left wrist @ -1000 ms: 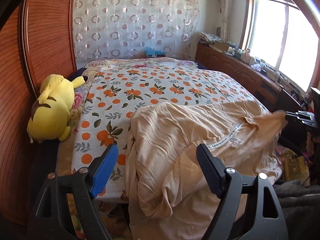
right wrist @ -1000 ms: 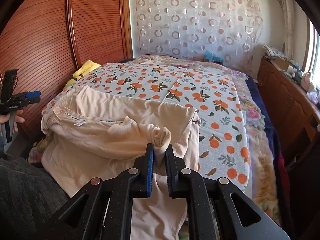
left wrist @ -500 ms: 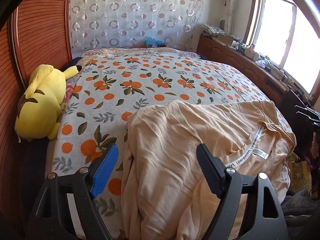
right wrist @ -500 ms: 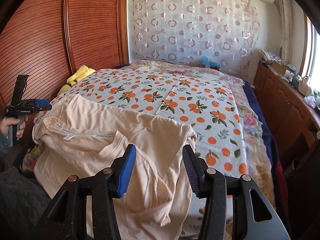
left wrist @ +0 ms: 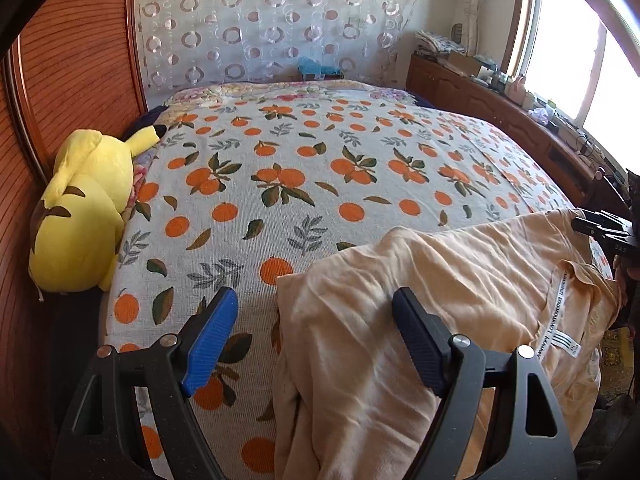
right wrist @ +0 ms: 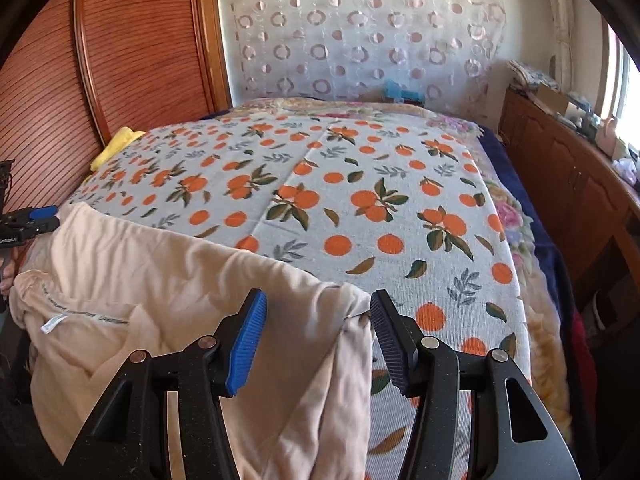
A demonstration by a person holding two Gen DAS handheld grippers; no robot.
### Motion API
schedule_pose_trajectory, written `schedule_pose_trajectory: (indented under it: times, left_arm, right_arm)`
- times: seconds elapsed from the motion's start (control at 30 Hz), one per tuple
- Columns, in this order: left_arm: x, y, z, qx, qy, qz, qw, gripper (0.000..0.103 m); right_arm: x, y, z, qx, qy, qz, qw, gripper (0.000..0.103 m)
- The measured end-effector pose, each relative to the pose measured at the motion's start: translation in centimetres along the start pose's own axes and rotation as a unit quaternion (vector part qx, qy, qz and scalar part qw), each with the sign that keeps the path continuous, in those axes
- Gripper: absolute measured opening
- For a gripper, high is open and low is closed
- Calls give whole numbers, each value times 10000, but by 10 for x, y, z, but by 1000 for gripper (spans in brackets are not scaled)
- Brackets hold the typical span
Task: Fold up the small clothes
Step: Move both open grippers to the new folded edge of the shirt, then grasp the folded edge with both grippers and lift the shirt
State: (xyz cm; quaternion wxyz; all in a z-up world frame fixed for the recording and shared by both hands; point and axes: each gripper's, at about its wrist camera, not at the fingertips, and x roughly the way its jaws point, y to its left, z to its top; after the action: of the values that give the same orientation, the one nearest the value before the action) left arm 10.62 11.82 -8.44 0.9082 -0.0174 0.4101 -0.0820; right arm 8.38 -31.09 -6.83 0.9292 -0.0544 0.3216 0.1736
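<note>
A peach-coloured shirt (left wrist: pixel 460 292) lies rumpled over the near edge of the bed, inside out with its neck label showing; it also shows in the right wrist view (right wrist: pixel 160 280). My left gripper (left wrist: pixel 316 340) is open and empty, hovering above the shirt's left edge. My right gripper (right wrist: pixel 316 340) is open and empty, just above the shirt's right corner, which droops over the bed edge. Each gripper shows at the side of the other's view: the right one (left wrist: pixel 604 228), the left one (right wrist: pixel 30 220).
The bed has an orange-print cover (left wrist: pixel 320 184). A yellow plush toy (left wrist: pixel 84 212) lies at its left edge by the wooden wardrobe (right wrist: pixel 120 52). A wooden sideboard (right wrist: pixel 568 168) with clutter runs along the right under the window.
My right gripper opened and let go of the shirt's corner, which dropped onto the bed. Both grippers moved forward and lower over the shirt.
</note>
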Motion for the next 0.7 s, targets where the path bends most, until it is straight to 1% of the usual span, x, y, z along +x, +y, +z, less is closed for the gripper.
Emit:
schedule_pose_trajectory:
  times: [0.03,0.13,0.23,0.27,0.4,0.5,0.6,0.7]
  left_arm:
    - [3,1,0,-37,61,-35,10000,81]
    - [11,6,2,-198,182,-217,9994,75]
    - [12,5,1,-170,177,-242,9994,72]
    - [12,4,0,-149,162,-239,9995,66]
    - [12,1,1,-78,160,-253,9995,57]
    - [13,0,2,-71,157,-257,9995,55]
    - [13,1,2,-87,162,-240,9995,55]
    - [13,1,2,-89,159,-243,9995,55]
  right_arm:
    - [5,-1,3,8,27,-3,10000,56]
    - [16,-4,6,23,172,-7,9998,56]
    - [25,-5,6,6,278,-46,9996,56]
    - [27,-7,6,14,282,-40,9996,56]
    - [26,-7,7,8,298,-35,9996,56]
    - [25,-5,5,-9,318,-73,9995,57]
    - [28,-7,7,17,357,-157,9992,63]
    - [29,-13,9,135,373,-139,9991,64]
